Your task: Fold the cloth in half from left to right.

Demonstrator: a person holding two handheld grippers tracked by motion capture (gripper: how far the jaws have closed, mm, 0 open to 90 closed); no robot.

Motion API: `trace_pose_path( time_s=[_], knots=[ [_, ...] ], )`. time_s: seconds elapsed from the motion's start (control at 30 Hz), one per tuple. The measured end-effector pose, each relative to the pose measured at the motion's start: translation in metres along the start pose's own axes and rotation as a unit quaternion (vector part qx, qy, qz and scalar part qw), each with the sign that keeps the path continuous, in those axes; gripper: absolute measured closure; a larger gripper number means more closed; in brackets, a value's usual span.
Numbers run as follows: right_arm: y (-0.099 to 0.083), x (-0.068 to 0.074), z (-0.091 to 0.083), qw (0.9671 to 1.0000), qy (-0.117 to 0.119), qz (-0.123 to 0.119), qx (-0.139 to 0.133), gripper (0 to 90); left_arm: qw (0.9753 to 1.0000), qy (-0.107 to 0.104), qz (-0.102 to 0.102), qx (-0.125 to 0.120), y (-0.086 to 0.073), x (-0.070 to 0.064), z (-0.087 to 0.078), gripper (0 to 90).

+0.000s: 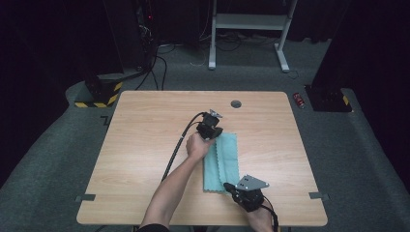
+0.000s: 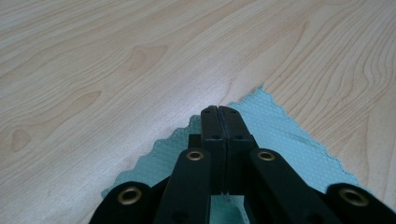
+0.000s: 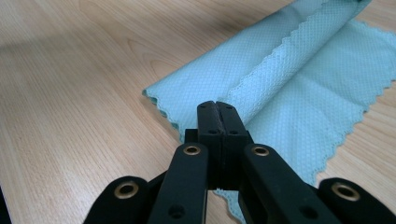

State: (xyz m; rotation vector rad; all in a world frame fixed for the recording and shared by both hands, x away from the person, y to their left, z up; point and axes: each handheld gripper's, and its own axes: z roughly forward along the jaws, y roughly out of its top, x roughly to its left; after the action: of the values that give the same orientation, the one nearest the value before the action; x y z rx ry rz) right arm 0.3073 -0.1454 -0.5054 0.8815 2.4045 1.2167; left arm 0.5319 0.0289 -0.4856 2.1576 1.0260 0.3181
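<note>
Slippage worries me: both my left gripper (image 2: 218, 110) and right gripper (image 3: 216, 105) sit pinched onto the teal cloth (image 1: 221, 162), and uneven pulling could skew its fold.

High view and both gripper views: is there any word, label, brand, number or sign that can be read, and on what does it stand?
None can be read. The teal cloth, the wooden table, the left gripper and the right gripper bear no text. The red can on the floor may carry print, too small to read.
</note>
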Motion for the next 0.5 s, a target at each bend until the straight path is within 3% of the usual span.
trace_pose_path(
  time_s=[0.17,0.5],
  knots=[
    [-0.004,-0.003,-0.002,1.0000,-0.004,-0.001,0.003,90.0,0.9999,-0.012,0.004,-0.004,0.003,-0.007,0.005,89.2],
    [-0.010,-0.006,-0.006,0.9999,-0.007,-0.003,0.007,90.0,0.9998,-0.016,0.009,-0.001,0.009,-0.017,0.012,89.2]
  ],
)
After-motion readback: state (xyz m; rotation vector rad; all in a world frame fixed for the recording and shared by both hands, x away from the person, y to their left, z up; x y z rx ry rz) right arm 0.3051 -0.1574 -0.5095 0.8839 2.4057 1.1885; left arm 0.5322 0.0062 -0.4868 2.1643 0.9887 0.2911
